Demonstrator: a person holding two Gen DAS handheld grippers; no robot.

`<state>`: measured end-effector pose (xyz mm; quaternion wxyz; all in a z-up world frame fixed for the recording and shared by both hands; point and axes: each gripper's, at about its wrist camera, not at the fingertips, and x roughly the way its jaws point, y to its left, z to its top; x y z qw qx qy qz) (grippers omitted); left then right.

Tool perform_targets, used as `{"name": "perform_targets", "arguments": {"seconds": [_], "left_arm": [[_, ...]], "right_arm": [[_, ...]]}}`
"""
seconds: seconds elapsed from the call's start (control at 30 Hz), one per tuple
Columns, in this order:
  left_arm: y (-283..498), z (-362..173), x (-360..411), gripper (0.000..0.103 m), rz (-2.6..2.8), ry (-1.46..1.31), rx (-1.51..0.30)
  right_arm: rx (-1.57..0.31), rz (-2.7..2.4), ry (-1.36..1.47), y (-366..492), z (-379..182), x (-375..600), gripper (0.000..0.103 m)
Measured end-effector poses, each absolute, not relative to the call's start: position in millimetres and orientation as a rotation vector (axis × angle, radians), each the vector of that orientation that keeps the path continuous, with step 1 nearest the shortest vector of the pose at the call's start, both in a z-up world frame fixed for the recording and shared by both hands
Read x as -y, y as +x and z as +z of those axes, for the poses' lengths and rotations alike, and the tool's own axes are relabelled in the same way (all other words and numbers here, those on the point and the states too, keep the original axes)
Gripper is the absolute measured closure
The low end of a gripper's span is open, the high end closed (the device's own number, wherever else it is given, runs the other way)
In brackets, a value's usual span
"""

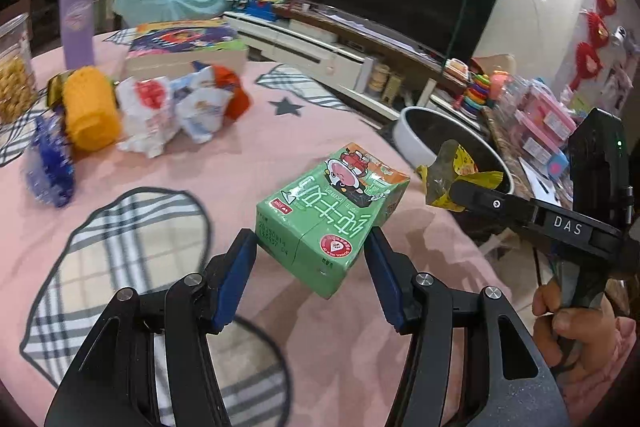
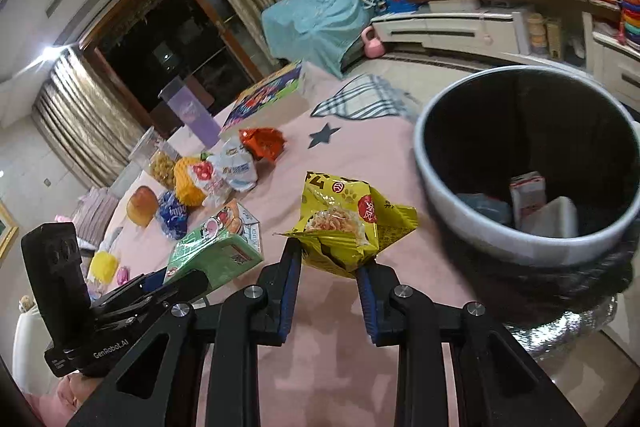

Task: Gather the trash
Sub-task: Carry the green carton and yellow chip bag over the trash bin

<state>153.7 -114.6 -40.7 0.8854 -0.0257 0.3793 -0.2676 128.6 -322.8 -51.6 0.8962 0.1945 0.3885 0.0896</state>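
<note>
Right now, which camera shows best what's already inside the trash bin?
The right wrist view: it looks down into the trash bin, showing a small carton and other pieces at the bottom. The left wrist view shows only its white rim and dark inner wall.

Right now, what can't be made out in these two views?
- Bin contents, right wrist view: its dark wall hides all but a few items.
- Same bin, left wrist view: yellow snack bag and right gripper cover it.
- Green carton date print: too small.
</note>
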Motion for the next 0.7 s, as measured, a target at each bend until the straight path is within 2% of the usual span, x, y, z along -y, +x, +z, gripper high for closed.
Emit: {"name": "perform_targets", "arguments": {"seconds": [0.7], "left_arm": [[149.7,-19.6,192.6,0.047,-0.665,0.01,-0.754]], "right_arm": [[-0.724,0.062,0.453,94.9,-34.3,390.4,0.075]]}}
